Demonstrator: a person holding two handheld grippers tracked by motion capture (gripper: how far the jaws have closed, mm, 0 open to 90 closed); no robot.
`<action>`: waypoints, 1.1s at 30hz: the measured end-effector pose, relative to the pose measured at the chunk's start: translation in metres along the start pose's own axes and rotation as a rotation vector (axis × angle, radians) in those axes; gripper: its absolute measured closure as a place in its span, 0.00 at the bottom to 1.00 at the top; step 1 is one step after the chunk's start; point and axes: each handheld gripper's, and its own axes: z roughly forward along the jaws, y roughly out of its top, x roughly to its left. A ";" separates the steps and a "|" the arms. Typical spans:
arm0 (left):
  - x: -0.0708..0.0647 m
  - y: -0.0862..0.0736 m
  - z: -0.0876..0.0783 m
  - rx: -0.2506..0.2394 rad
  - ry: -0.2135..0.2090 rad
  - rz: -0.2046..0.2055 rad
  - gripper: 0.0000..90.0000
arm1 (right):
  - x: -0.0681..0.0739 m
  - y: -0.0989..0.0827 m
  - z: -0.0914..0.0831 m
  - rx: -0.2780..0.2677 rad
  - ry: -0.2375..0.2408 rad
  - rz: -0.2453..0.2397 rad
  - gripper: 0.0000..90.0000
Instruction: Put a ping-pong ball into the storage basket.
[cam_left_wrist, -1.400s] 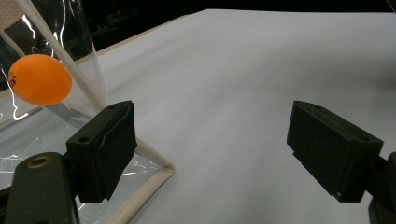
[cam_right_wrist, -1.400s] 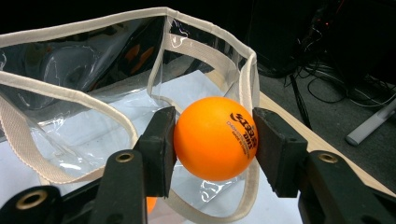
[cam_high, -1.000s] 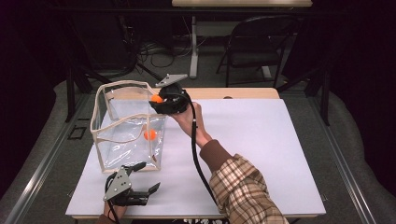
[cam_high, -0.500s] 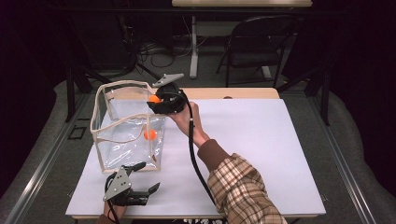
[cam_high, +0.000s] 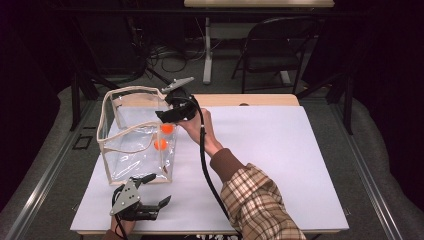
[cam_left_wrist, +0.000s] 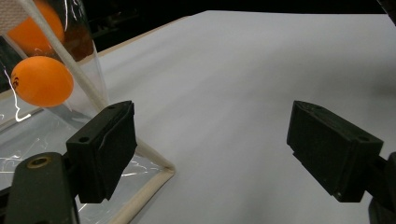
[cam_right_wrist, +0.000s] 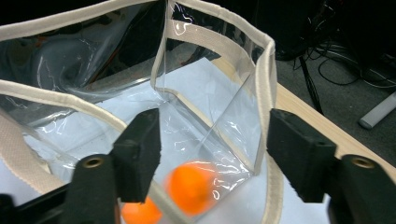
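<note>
- Orange ball (cam_right_wrist: 192, 185), blurred in the right gripper view, sits below the parted jaws, inside the clear bag (cam_high: 131, 145); nothing touches it.
- Second orange ball (cam_high: 160, 144) lower in the same bag.
- Right gripper (cam_high: 165, 116) over the bag's near-right rim; jaws have just been opening, nothing between the pads.
- Left gripper (cam_high: 156, 204) rests on the white table (cam_high: 280, 160) just beside the bag's front corner, jaws wide, empty.
</note>
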 end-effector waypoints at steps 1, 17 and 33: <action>0.000 0.000 0.000 0.000 0.000 -0.001 0.18 | -0.001 0.000 -0.002 -0.004 0.000 0.005 0.33; 0.000 0.000 0.001 0.002 0.001 -0.001 0.18 | -0.021 -0.023 -0.040 -0.018 0.036 0.025 0.14; -0.001 0.000 0.001 0.007 0.001 -0.001 0.18 | -0.032 -0.057 -0.062 0.002 0.038 0.021 0.09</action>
